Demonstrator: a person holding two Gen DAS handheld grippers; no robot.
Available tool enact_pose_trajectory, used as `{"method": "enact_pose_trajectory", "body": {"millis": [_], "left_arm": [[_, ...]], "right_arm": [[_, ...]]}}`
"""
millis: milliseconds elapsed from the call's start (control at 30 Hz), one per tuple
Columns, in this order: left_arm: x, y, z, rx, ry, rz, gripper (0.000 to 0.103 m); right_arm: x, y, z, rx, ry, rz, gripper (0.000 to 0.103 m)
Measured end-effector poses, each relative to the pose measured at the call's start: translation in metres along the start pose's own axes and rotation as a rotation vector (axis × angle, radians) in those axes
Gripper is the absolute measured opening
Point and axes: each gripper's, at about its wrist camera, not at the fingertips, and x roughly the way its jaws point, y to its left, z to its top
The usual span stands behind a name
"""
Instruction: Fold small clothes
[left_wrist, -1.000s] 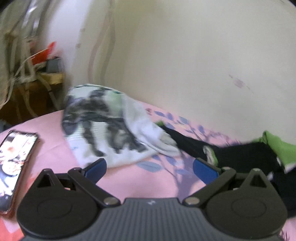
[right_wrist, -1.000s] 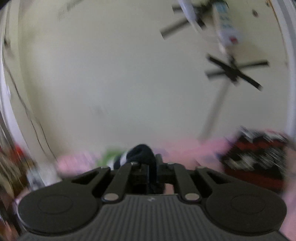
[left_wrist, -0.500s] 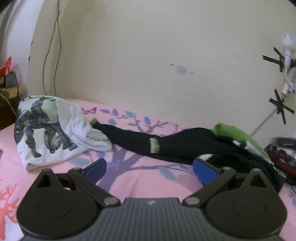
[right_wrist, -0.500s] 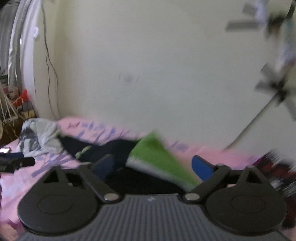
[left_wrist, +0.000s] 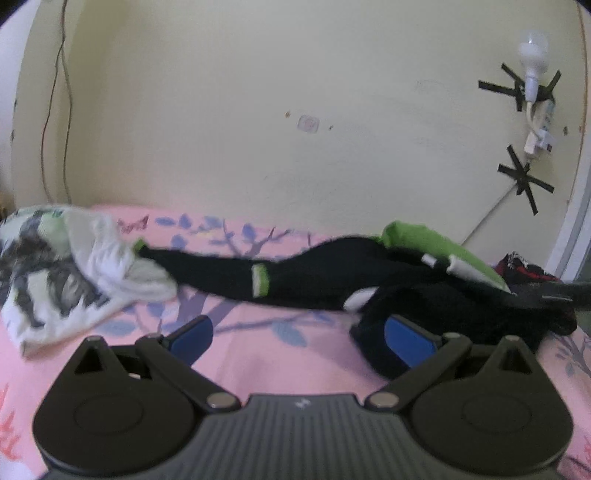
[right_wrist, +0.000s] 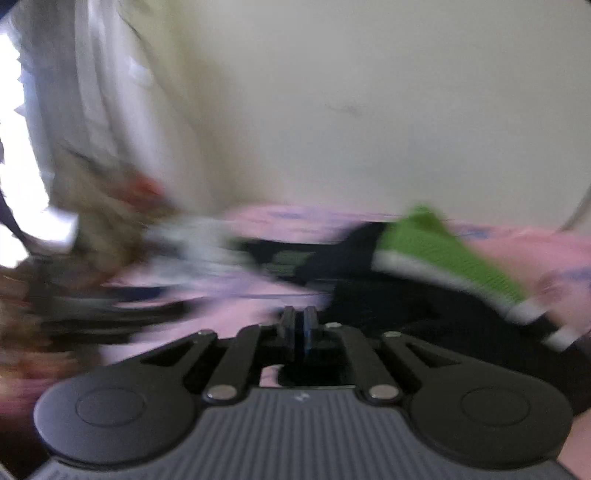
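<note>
- Two risks: black-and-green knit garment (left_wrist: 332, 280) sprawls unfolded on pink floral bedsheet (left_wrist: 258, 354), one sleeve touching white printed shirt (left_wrist: 74, 273); lifting could drag both.
- Right gripper (right_wrist: 300, 326): jaws just snapped together, apparently empty; likely missed the cloth.
- Left gripper (left_wrist: 295, 336): jaws apart, fabric by one pad, unclamped.

Two tongs (left_wrist: 295, 338) (right_wrist: 300, 325); one black-green garment (left_wrist: 314, 280); one white printed garment (left_wrist: 66, 273).

Soft pink cotton-like bedsheet (left_wrist: 258, 354) with a matt blue-and-purple tree print. Black knitted garment with ribbed lime-green cuffs (left_wrist: 332, 280), dull and woolly. Crumpled white jersey shirt with a grey print (left_wrist: 55, 280). Matt black plastic left gripper (left_wrist: 295, 332) with smooth blue pads (left_wrist: 406, 341) and shiny metal rivets (left_wrist: 221, 399). Flat cream painted wall (left_wrist: 258, 110).
</note>
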Motion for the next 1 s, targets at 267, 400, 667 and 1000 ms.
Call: {"method": "enact_pose_trajectory", "body": {"millis": [267, 400, 667, 1000], "left_arm": [[0.03, 0.024, 0.009, -0.188, 0.052, -0.018, 0.103], [0.029, 0.023, 0.0, -0.199, 0.087, -0.023, 0.103], [0.073, -0.012, 0.003, -0.172, 0.227, -0.117, 0.095], [0.092, -0.036, -0.014, -0.124, 0.288, -0.2, 0.023]], "right_arm": [[-0.05, 0.013, -0.002, -0.127, -0.143, -0.177, 0.057], [0.016, -0.004, 0.007, -0.182, -0.107, -0.356, 0.064], [0.094, -0.063, 0.031, -0.176, -0.045, -0.576, 0.0], [0.034, -0.082, 0.052, -0.114, -0.233, -0.805, 0.074]]}}
